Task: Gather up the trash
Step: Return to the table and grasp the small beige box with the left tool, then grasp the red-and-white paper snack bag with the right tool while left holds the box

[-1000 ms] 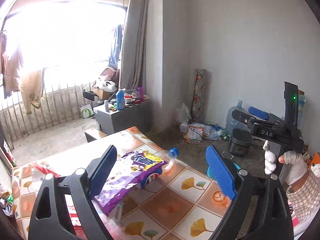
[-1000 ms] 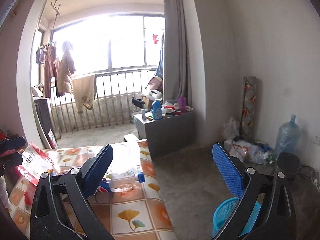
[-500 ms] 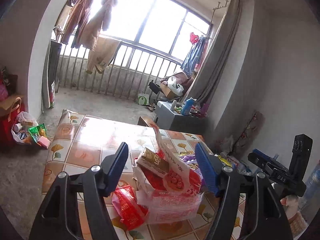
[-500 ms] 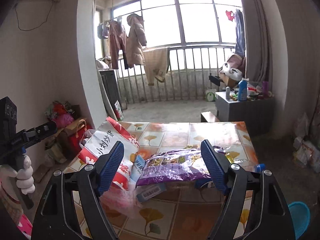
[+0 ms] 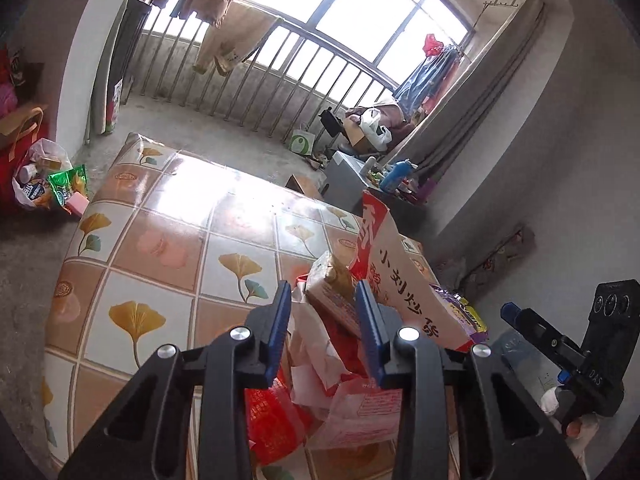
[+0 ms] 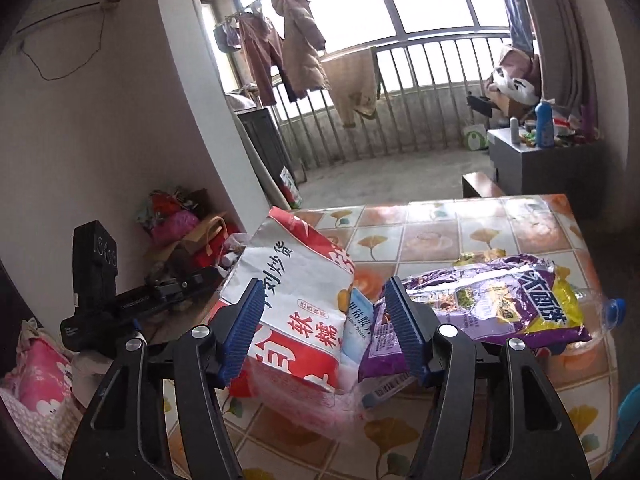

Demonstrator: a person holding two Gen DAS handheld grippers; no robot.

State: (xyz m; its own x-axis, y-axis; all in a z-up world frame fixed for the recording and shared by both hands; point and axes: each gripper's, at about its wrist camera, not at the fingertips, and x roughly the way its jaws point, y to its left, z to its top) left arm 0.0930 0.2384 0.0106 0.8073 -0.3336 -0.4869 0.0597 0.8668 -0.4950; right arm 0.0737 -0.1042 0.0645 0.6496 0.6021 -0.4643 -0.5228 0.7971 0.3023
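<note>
Blue ribbed pads line both pairs of tongs, and both pairs have just been closing over the same heap of wrappers. The left tongs come in from one side with a tan snack packet standing up between the pads; the gap is narrow, but I cannot say the pads press it yet, so I read them as apart and nearly on it. That packet pokes highest out of the pile, which is likely why it is the one lined up.

The right tongs face the heap from the other side, set wider, since what lies between them is broad: the lower edge of the red-and-white bag and the end of a pale blue tablet box. Its right pad sits against the tail of the purple bag, and no squeeze shows.

All of this trash lies bunched at the near end of the bench, whose tiled cloth is bare further off. The red-and-white bag leans up over crumpled red wrappers, and a clear bottle peeks from under the purple bag. Working from two sides looks like a way to gather the loose pile without scattering it.
</note>
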